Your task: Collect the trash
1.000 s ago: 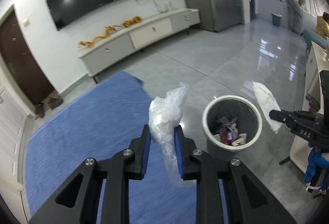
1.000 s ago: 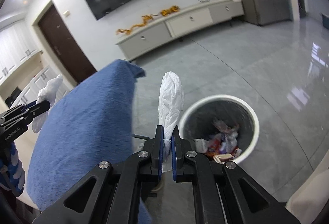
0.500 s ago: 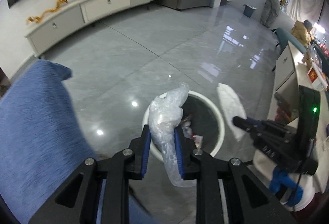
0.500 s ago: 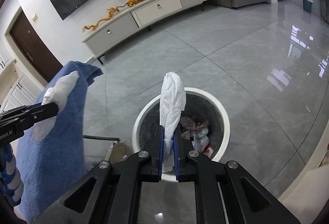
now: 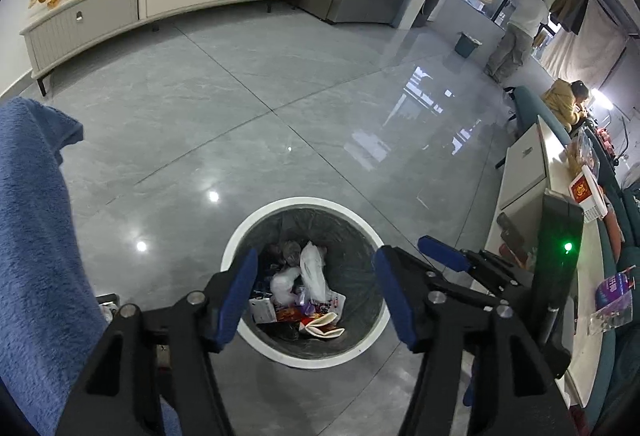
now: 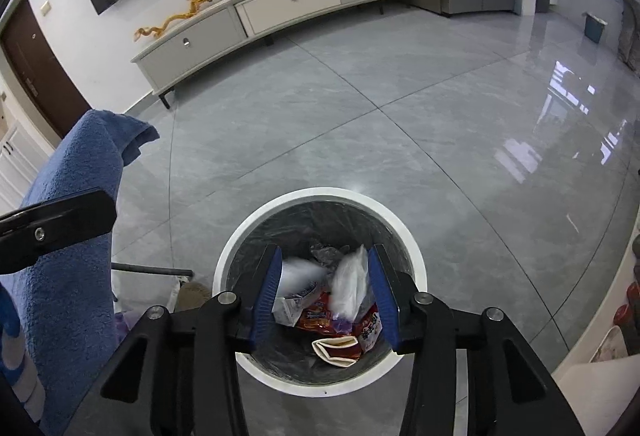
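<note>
Left wrist view: your left tool [image 5: 316, 290] is released, jaws spread wide with nothing between them, hanging right above the trash bin [image 5: 256, 232]. The white-rimmed bin stands on the grey tile floor [image 5: 248, 108], lined with a dark bag. Two crumpled white plastic pieces [image 5: 314, 272] lie on top of the wrappers inside, next to a red snack packet and a folded white carton. Your right tool [image 5: 444, 260] shows at the right edge of the bin from this side, blue pads visible, jaws apart.

Right wrist view: right tool [image 6: 324, 290] is also released and empty, jaws framing the bin [image 6: 320, 196] from above. White plastic [image 6: 352, 282] in the bin looks blurred, so its exact resting spot is unclear; a second white piece [image 6: 300, 274] sits left of it. One arm of the left tool [image 6: 56, 222] crosses the left edge of the frame.

Blue towel [image 6: 80, 196] drapes over something to the left of the bin. White TV cabinet [image 6: 280, 12] along the far wall, yellow dragon ornament [image 6: 196, 6] on top.
</note>
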The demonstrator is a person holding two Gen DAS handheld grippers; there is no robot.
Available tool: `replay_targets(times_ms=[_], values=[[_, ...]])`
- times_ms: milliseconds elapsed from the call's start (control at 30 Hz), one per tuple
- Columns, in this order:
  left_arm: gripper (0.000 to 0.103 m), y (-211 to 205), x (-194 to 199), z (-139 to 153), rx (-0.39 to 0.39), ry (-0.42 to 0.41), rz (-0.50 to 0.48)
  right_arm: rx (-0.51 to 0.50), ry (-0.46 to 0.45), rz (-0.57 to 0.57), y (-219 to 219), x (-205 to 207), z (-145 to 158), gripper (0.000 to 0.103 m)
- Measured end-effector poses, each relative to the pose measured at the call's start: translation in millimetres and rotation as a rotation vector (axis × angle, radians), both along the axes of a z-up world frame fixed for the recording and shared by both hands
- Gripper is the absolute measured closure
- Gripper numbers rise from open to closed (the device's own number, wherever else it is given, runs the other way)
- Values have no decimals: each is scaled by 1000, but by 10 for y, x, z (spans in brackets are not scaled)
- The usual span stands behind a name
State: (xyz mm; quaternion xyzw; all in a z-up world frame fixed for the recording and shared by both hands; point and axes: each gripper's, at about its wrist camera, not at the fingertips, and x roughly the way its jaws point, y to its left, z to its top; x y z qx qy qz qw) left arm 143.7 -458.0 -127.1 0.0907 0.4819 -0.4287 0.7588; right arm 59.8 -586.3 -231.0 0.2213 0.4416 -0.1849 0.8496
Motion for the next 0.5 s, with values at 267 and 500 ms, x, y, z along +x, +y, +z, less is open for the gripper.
replay_targets(times_ms=[267, 500], values=[[44, 504, -153, 325, 45, -206, 149, -32, -39, -4, 146, -98, 244, 49], [42, 1156, -379, 721, 96, -400, 281, -109, -85, 24, 504, -193, 660, 37]])
